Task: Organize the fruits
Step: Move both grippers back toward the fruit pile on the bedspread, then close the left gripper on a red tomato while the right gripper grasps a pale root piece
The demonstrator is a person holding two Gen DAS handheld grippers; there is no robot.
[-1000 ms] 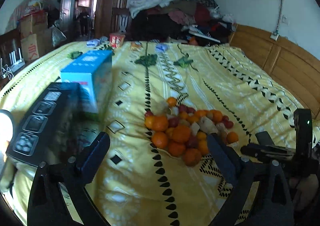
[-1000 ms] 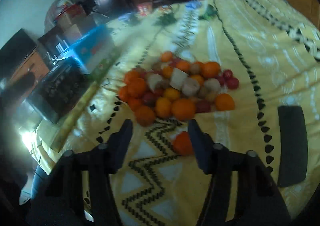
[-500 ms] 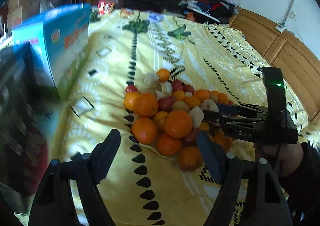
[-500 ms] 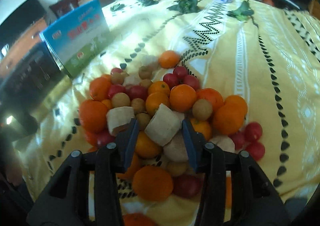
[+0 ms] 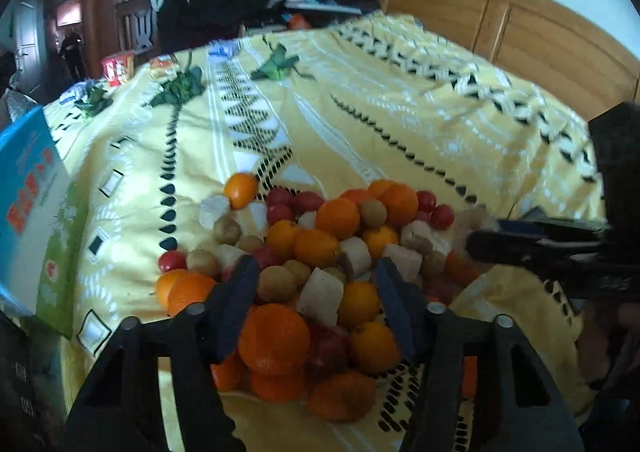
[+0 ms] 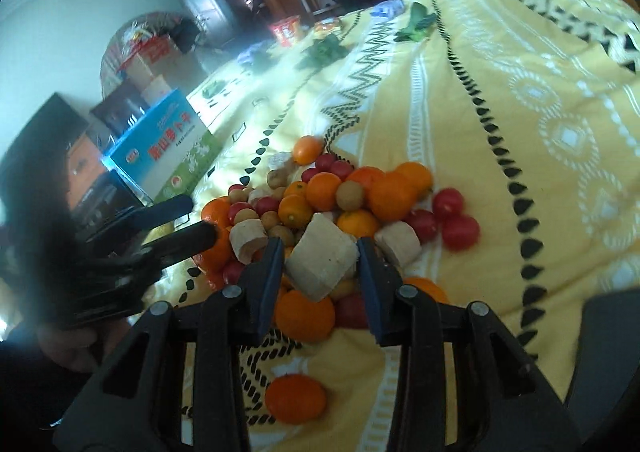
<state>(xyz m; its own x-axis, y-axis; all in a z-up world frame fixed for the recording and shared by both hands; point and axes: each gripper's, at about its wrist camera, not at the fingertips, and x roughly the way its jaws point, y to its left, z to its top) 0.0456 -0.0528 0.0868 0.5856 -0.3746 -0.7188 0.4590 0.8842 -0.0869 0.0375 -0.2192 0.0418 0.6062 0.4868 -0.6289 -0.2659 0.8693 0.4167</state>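
**Both grippers at the fruit pile on the yellow bedspread**

Left wrist view: the left gripper (image 5: 316, 288) stands wide over the near edge of the fruit pile (image 5: 320, 252), its fingers either side of a large orange (image 5: 274, 336) and a pale cut chunk (image 5: 320, 296), clamping neither. The pile lies on the yellow patterned bedspread (image 5: 360, 100). A blue carton (image 5: 28, 212) stands at 9 o'clock. The right gripper (image 5: 480, 240) reaches in from 3 o'clock, its tips at the pile's edge; blur hides its opening here.

Right wrist view: the right gripper (image 6: 320, 256) is closed onto a pale cut chunk (image 6: 322, 264), both fingers against its sides. One lone orange (image 6: 295, 398) sits apart at 6 o'clock. Red cherry tomatoes (image 6: 456, 220) lie at 2 o'clock. The left gripper (image 6: 192, 220) enters from 9 o'clock.
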